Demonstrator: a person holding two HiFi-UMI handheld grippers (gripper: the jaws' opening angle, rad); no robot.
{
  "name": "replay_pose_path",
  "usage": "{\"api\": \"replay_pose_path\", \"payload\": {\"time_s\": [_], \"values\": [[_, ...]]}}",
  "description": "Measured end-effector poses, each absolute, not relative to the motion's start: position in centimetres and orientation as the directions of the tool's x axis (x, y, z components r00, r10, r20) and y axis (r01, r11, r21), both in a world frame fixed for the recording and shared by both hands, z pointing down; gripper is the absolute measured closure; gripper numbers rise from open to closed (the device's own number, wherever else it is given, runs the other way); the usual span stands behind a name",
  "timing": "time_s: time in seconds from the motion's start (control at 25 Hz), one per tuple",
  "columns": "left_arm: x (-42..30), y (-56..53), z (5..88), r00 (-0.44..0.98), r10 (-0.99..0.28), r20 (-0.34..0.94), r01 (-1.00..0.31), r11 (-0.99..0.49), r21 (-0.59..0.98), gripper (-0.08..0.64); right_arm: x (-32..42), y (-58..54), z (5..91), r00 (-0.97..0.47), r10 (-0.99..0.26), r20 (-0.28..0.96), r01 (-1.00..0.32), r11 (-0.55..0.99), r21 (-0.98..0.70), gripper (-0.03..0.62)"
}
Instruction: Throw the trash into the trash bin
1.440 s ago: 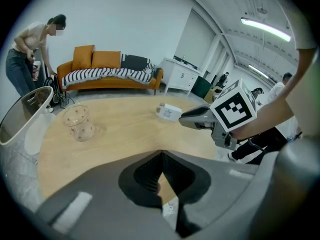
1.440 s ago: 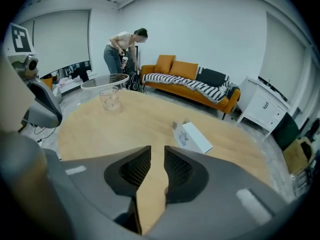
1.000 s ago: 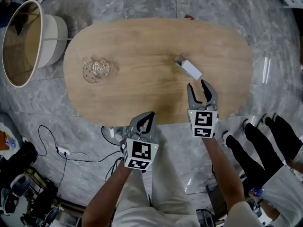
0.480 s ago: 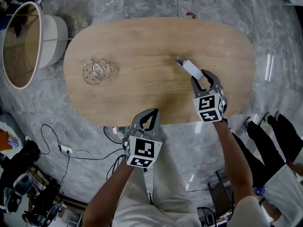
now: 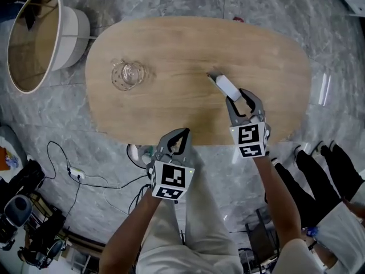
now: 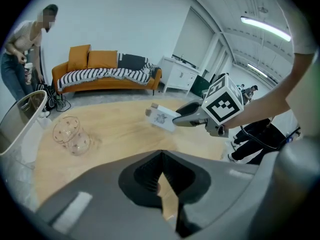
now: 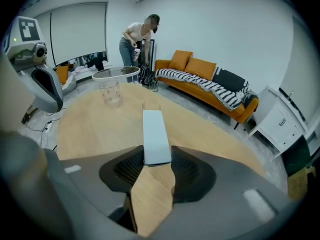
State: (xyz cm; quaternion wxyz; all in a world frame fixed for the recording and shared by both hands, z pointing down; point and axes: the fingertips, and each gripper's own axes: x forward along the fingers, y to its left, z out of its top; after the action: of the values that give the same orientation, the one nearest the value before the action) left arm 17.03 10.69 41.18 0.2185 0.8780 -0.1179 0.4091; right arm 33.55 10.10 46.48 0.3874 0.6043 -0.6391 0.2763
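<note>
**Right tongs now on the carton, left tongs idle**

Head view: a second ago your right tongs [image 5: 240, 98] sat back near the table's [image 5: 171, 50] front edge, clear of the white carton [image 5: 225, 84]. Now they have reached it, and the carton's near end sits between the jaws. The carton lies right of the table's centre, angled up-left away from you. The left tongs [image 5: 181, 135] are about where they were, just off the table's near edge and over the floor. The clear plastic cup [image 5: 128, 75] is on the left part of the table, well apart from both tongs. The trash bin [image 5: 74, 30] stands on the floor past the table's far-left end.

Left gripper view: your left tongs [image 6: 161, 156] are closed, tips together, with only a sliver of table showing behind them. Nothing is held. Ahead, the right tongs' tips meet the end of the carton [image 6: 161, 118]. The cup [image 6: 70, 134] is at left, beside the bin [image 6: 22, 119].

Right gripper view: the jaws have just been closing. They stand moderately apart, with the carton's [image 7: 155, 134] near end between them and both pads against its sides. The rest of the carton runs straight ahead over the table.
</note>
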Motion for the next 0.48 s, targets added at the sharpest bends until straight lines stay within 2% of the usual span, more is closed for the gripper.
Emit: {"api": "replay_pose_path", "payload": {"time_s": [0.48], "values": [[10.8, 12.2, 39.5, 0.636, -0.095, 0.766, -0.456, -0.847, 0.273, 0.560, 24.3, 9.5, 43.7, -0.070, -0.599, 0.798, -0.979, 0.195, 0.061, 0.396]]}}
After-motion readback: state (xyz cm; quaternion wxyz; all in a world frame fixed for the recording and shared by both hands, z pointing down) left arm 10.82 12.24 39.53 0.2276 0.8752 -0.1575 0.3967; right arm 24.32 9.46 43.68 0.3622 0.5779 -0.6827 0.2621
